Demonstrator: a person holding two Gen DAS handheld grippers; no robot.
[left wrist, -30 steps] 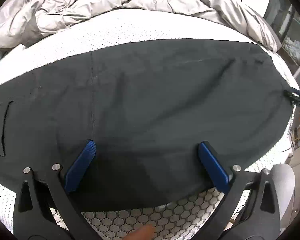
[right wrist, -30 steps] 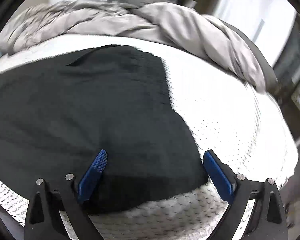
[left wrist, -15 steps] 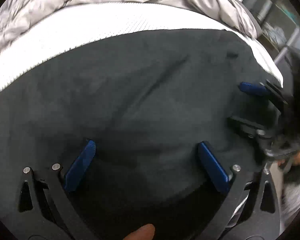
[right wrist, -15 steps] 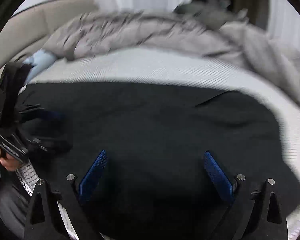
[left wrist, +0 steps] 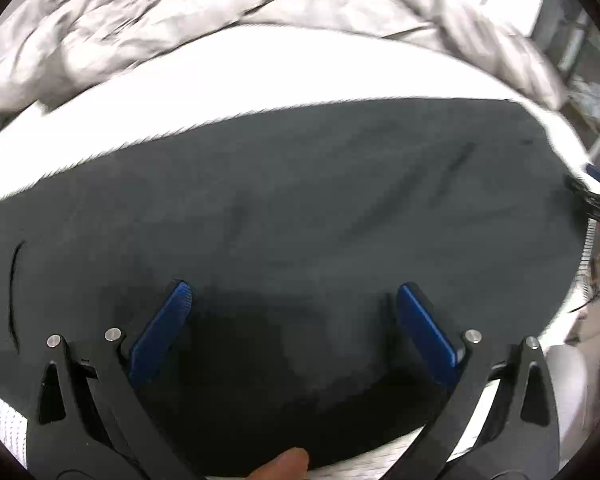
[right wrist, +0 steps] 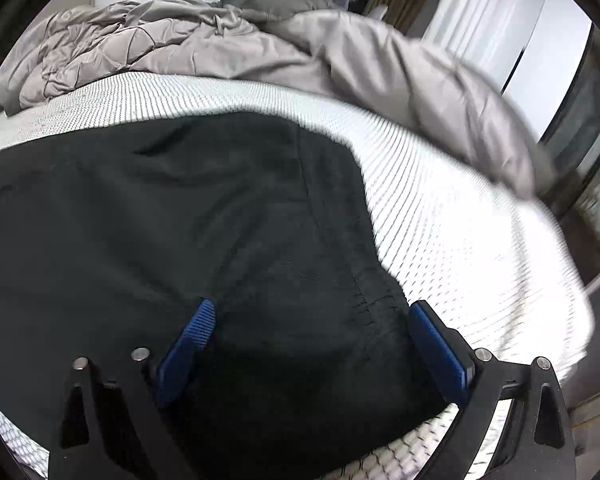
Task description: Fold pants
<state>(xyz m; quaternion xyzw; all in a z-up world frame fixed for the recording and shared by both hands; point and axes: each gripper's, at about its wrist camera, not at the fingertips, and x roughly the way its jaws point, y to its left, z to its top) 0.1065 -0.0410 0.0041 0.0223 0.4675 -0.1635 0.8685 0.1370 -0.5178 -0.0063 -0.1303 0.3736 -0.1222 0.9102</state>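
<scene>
Dark pants (left wrist: 300,208) lie spread flat across a white mattress (left wrist: 284,68) on a bed. A rumpled grey duvet (right wrist: 204,44) is bunched beyond the far edge of the pants.

The left gripper (left wrist: 296,320) hovers over the near edge of the pants, its blue fingers spread wide with nothing between them; the cloth stretches ahead of it and to both sides. The right gripper (right wrist: 312,340) is likewise spread and empty, poised above the near corner of the pants, with bare mattress off to its right.

The fabric looks thin and limp. The likely trouble is that a gripper closing here pinches only the top layer, or catches the mattress cover beneath, so the fold drags crooked. Uneven lifting between the two sides could also bunch the cloth.
</scene>
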